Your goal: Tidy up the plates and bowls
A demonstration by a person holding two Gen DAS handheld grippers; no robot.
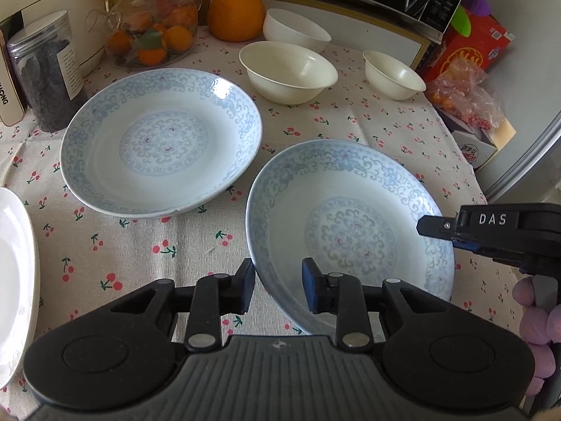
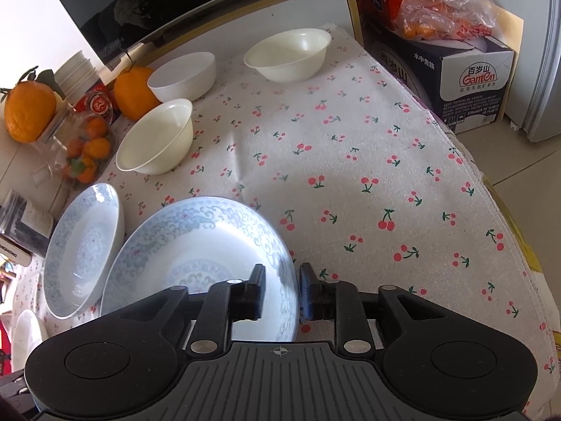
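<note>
Two blue-patterned plates lie on the cherry-print tablecloth. The near plate (image 1: 350,231) (image 2: 196,245) has its rim between the fingers of both grippers. My left gripper (image 1: 278,282) straddles its near-left rim, jaws apart, with a gap showing beside the pads. My right gripper (image 2: 282,289) straddles its right rim the same way, and its tip also shows in the left wrist view (image 1: 433,226). The other patterned plate (image 1: 161,147) (image 2: 84,245) sits to the left. Three cream bowls (image 1: 287,70) (image 1: 296,29) (image 1: 392,73) stand apart behind.
A plain white plate (image 1: 14,280) lies at the far left. A jar of small oranges (image 1: 154,35), a dark jar (image 1: 45,70) and a large orange (image 1: 235,14) line the back. The table edge (image 2: 491,210) runs on the right, with a carton (image 2: 455,70) beyond.
</note>
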